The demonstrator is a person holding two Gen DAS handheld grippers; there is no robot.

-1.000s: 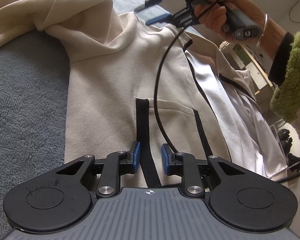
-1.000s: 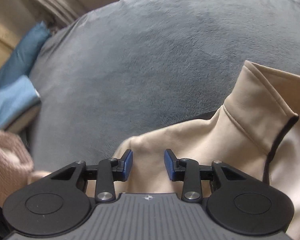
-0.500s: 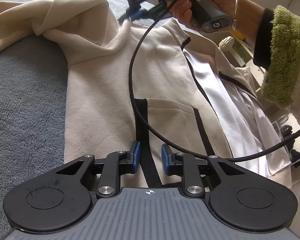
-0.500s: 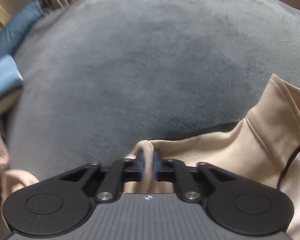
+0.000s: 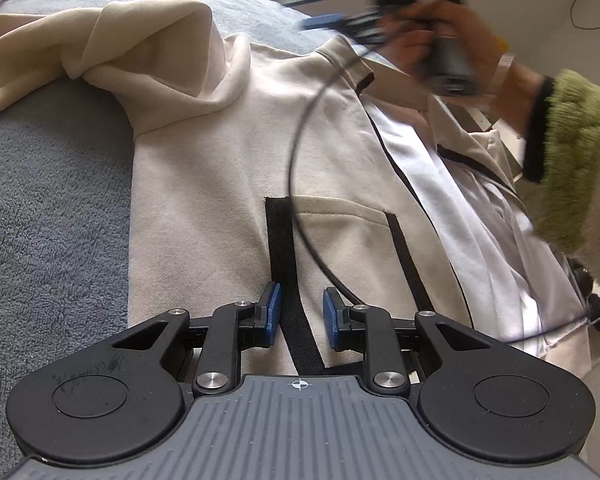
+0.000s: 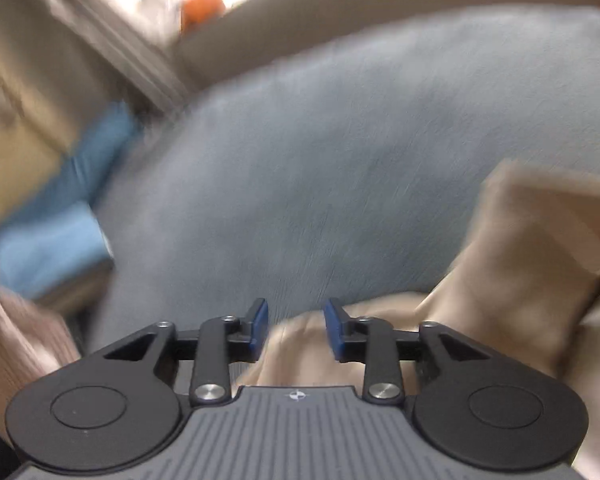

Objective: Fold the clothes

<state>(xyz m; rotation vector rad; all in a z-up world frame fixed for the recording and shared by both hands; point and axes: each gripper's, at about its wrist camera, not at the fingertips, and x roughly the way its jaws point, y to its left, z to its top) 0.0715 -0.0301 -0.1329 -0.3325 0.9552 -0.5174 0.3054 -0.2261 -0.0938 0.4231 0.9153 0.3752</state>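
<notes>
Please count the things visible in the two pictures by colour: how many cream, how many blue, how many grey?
Cream: 1, the jacket
Grey: 1, the blanket
Blue: 2, the blurred pillows
Total: 4

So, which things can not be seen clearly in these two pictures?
- Right wrist view: motion blur smears everything; the orange object by the window cannot be identified.
- Left wrist view: the jacket hem is hidden behind the left gripper.
- Left wrist view: the right gripper is blurred; its jaws are unclear there.
- The jacket's right side is covered by the green sleeve.
</notes>
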